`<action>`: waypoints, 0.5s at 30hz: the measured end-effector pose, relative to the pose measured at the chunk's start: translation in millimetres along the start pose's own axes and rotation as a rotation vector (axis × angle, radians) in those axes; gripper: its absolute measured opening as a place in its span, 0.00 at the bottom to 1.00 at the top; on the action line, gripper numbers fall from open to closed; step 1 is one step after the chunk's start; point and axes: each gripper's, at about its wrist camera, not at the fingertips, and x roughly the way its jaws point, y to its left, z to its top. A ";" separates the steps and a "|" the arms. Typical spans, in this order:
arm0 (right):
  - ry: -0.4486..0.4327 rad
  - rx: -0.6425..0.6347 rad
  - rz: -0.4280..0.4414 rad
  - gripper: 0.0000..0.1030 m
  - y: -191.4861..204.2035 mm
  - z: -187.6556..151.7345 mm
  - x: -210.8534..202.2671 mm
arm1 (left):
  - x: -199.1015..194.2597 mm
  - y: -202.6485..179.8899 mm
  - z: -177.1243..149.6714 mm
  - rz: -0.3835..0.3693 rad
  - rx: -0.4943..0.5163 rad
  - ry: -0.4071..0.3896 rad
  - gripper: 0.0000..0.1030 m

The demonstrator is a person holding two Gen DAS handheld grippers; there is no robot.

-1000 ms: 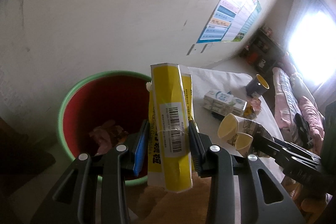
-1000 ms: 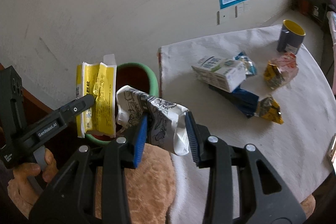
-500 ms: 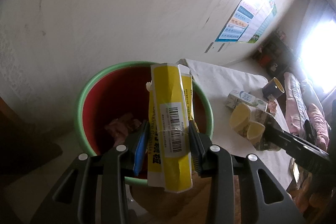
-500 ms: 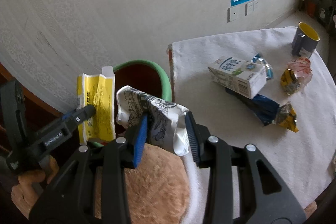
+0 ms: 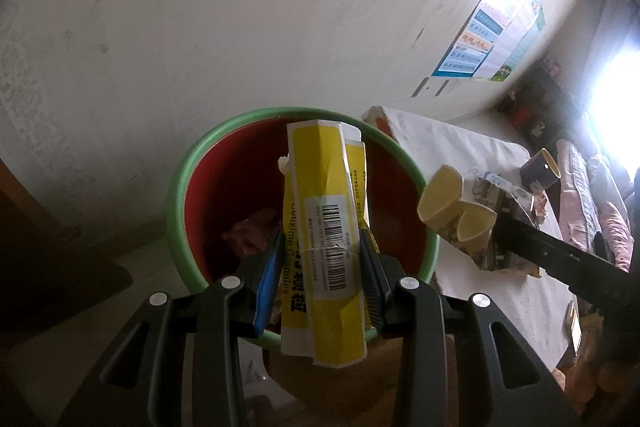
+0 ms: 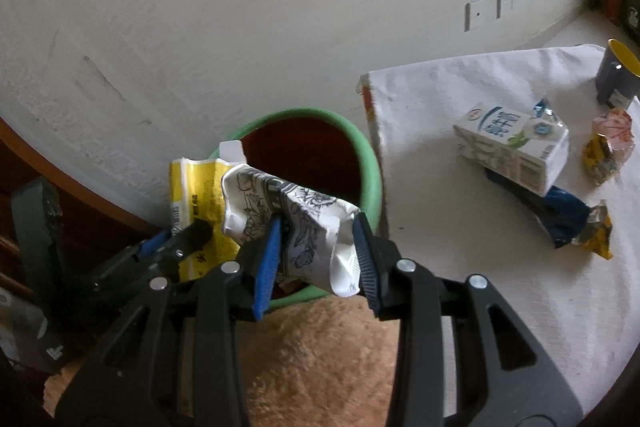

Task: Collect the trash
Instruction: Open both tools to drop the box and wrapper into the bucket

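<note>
My left gripper (image 5: 320,259) is shut on a flattened yellow box (image 5: 324,227) and holds it upright over the red bin with a green rim (image 5: 180,187). My right gripper (image 6: 316,247) is shut on a crushed white paper cup with black drawings (image 6: 296,219), held over the bin's near rim (image 6: 368,167). The yellow box also shows in the right wrist view (image 6: 200,195), left of the cup. The cup shows in the left wrist view (image 5: 460,215), right of the bin. Crumpled trash (image 5: 252,231) lies in the bin.
A table with a white cloth (image 6: 460,267) stands right of the bin. On it lie a milk carton (image 6: 516,143), a blue and yellow wrapper (image 6: 568,223), an orange wrapper (image 6: 608,147) and a dark mug (image 6: 616,75). A wall is close behind the bin. A brown furry surface (image 6: 320,359) is below.
Both grippers have moved toward the bin with their loads. The yellow box now stands over the bin's opening and the cup is over its near rim.
</note>
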 end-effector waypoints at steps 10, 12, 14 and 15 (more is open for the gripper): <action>0.009 -0.007 0.030 0.35 17.9 2.8 14.0 | -0.7 1.5 -1.4 0.017 0.004 0.000 0.34; 0.010 -0.012 0.022 0.35 18.3 1.5 15.0 | -1.1 2.3 -0.9 0.021 0.003 -0.003 0.34; 0.010 -0.006 0.027 0.36 17.3 0.9 14.6 | 0.1 2.3 -0.9 0.022 0.000 0.002 0.34; 0.011 -0.005 0.028 0.44 16.9 1.3 14.4 | 0.8 2.7 -1.0 0.024 -0.002 0.005 0.37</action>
